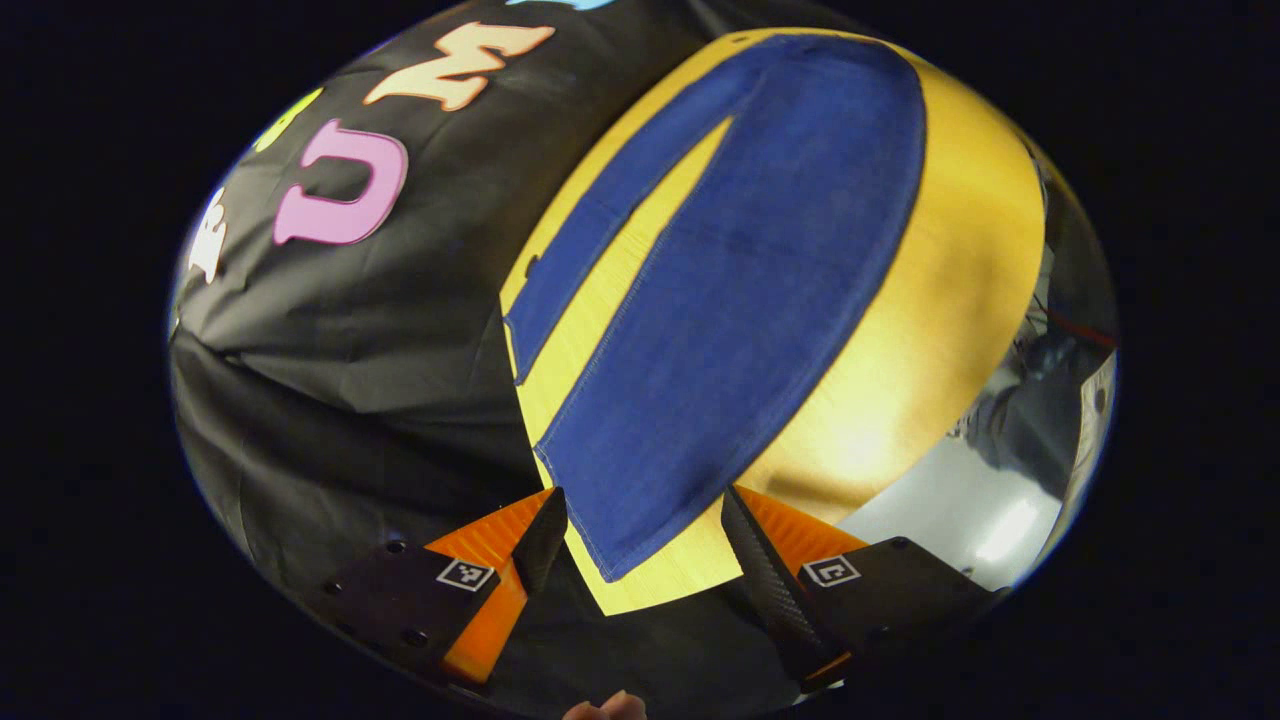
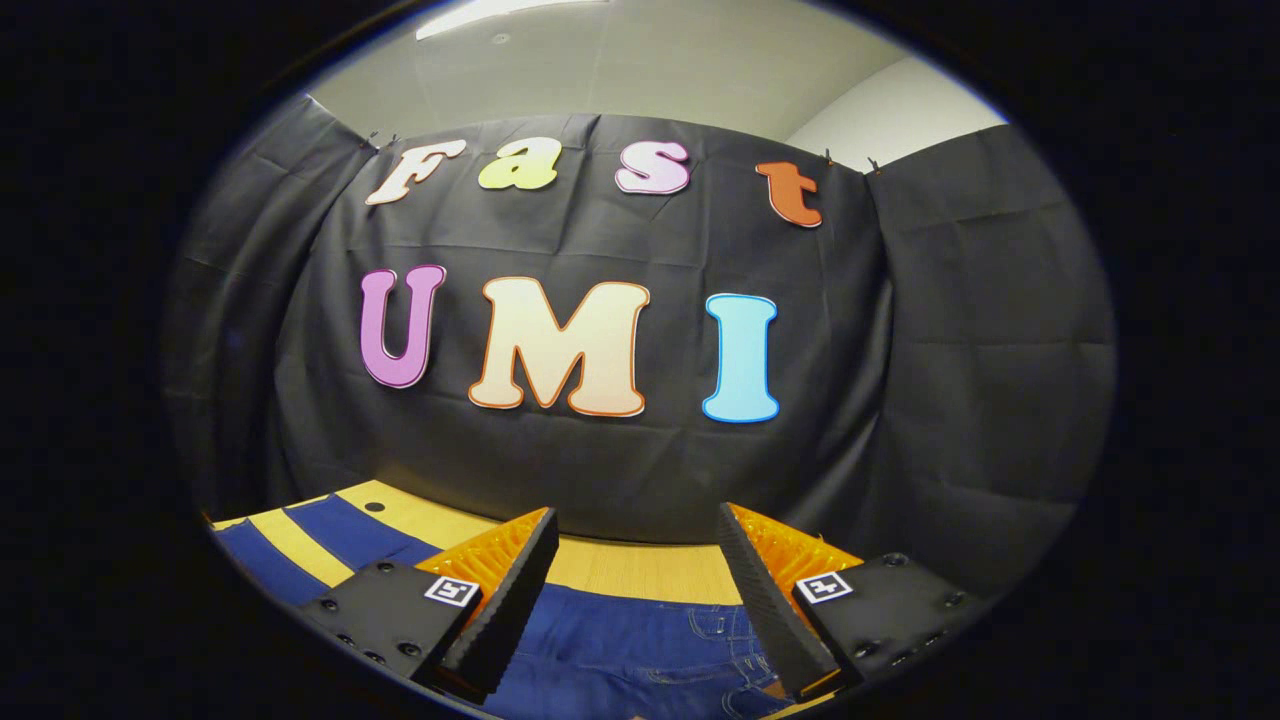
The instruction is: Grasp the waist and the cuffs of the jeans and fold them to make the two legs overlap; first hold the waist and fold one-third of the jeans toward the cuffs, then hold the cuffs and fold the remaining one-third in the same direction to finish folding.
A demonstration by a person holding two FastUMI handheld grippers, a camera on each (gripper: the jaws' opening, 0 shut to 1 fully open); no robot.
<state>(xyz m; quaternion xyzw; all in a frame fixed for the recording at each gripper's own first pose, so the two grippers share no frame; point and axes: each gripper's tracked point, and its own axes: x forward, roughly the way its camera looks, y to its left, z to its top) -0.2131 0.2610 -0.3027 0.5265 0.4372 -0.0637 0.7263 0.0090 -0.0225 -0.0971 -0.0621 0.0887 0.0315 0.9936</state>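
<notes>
Blue jeans (image 1: 740, 290) lie flat on a yellow wooden table (image 1: 960, 300), both legs spread apart in a narrow V. In the left gripper view the nearer leg's cuff (image 1: 620, 550) ends just ahead of my left gripper (image 1: 645, 515), which hangs open above it with nothing between its fingers. In the right gripper view my right gripper (image 2: 635, 560) stands open above the waist end of the jeans (image 2: 650, 640), where pocket stitching shows. The two legs run off to the left there (image 2: 320, 535).
The black booth cloth (image 1: 400, 330) drops past the table's edge on the left of the left gripper view. A pale floor and some dark equipment (image 1: 1030, 420) lie beyond the table's other side. The table top (image 2: 640, 565) meets the cloth wall behind the waist.
</notes>
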